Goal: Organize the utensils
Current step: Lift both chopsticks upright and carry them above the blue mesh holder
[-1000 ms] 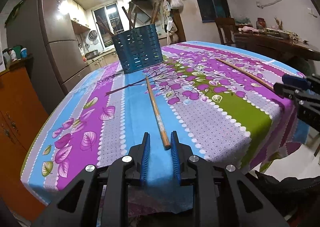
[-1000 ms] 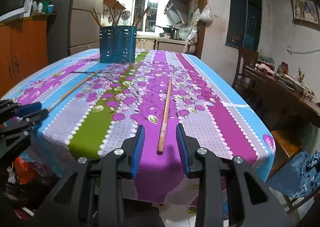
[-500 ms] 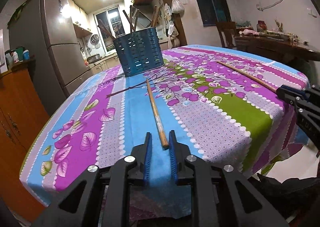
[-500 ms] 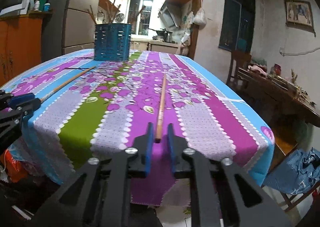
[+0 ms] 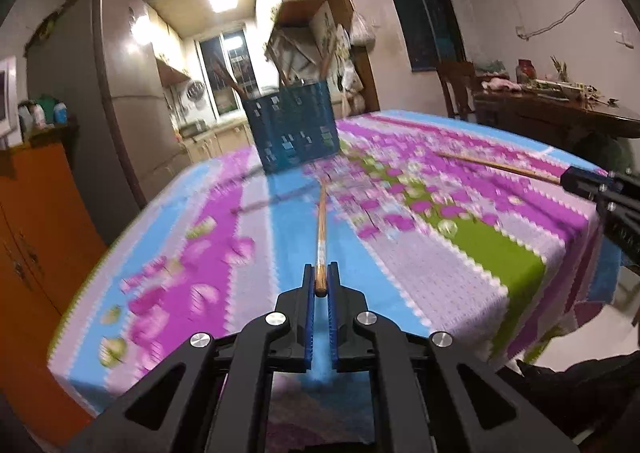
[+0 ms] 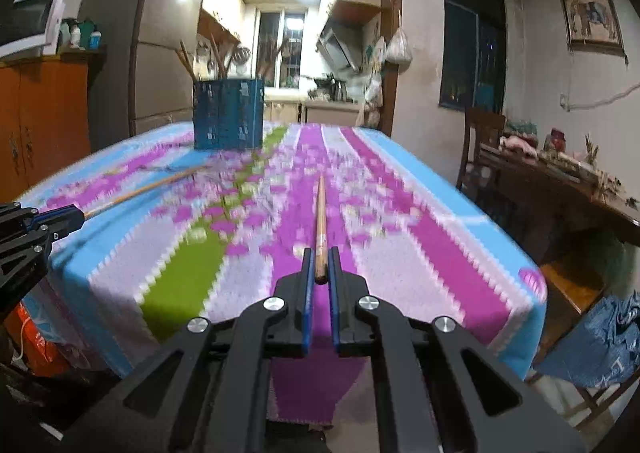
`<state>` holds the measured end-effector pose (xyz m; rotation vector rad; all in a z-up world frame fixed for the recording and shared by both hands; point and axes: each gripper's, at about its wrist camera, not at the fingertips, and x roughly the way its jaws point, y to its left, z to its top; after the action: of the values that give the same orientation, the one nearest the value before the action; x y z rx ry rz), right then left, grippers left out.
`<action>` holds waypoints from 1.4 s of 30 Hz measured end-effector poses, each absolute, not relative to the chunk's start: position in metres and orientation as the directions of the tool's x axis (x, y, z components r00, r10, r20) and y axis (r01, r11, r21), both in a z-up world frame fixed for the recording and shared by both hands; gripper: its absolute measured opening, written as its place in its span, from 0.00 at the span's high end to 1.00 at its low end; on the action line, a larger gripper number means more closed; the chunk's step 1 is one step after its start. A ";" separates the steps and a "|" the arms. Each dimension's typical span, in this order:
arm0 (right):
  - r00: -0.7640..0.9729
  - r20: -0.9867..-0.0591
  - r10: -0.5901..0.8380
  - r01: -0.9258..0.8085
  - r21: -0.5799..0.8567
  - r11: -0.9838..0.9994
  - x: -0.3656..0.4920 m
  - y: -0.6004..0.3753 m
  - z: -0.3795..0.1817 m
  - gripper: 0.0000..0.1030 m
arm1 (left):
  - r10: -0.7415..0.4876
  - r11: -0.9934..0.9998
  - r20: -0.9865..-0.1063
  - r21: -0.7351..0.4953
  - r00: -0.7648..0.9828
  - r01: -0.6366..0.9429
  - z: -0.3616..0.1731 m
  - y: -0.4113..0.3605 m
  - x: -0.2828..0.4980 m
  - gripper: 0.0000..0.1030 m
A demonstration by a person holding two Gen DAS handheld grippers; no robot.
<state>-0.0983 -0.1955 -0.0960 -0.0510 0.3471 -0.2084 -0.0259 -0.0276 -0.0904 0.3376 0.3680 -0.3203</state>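
Two chopsticks, one clamped in each tool: my left gripper (image 5: 320, 282) pinches one chopstick (image 5: 321, 229), right gripper (image 6: 319, 266) the other chopstick (image 6: 320, 219); one blue holder (image 5: 294, 129) holds perhaps five more, blurred

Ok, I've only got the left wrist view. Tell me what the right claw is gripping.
Observer: The right claw is shut on the near end of a wooden chopstick.
Operator: Give me where it's aimed.
Observer: Its tip points to the right of the blue holder.
Operator: Report anything beside the right corner of the table.
Observer: A blue fabric bundle sits low there.
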 end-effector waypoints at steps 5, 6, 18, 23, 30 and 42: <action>0.959 -0.221 -0.178 0.147 -0.149 0.978 -0.096 -0.190 -0.055 0.95 | -0.241 0.907 -0.319 0.262 0.917 0.330 -0.059 -0.017 -0.028 0.93; 0.966 -0.200 -0.161 0.132 -0.151 0.980 -0.093 -0.191 -0.045 0.95 | -0.241 0.908 -0.307 0.263 0.921 0.325 -0.053 -0.017 -0.028 0.93; 0.993 -0.112 -0.026 0.016 -0.096 0.995 -0.034 -0.206 0.034 0.95 | -0.273 0.923 -0.233 0.211 0.933 0.323 0.023 -0.007 0.021 0.93; 0.992 -0.128 0.022 -0.030 -0.068 0.997 -0.007 -0.209 0.058 0.95 | -0.292 0.923 -0.253 0.180 0.922 0.341 0.051 -0.005 0.049 0.93; 0.983 -0.162 0.086 -0.089 -0.015 0.996 0.021 -0.209 0.081 0.95 | -0.318 0.921 -0.312 0.122 0.895 0.370 0.083 -0.001 0.094 0.93; 0.948 -0.257 0.189 -0.165 0.112 0.980 0.069 -0.200 0.109 0.95 | -0.358 0.911 -0.426 0.035 0.831 0.411 0.117 -0.005 0.152 0.93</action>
<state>0.0695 -0.2004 0.1094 0.0893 0.2699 0.1803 0.1522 -0.0046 0.1166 0.1268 0.4264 -0.4090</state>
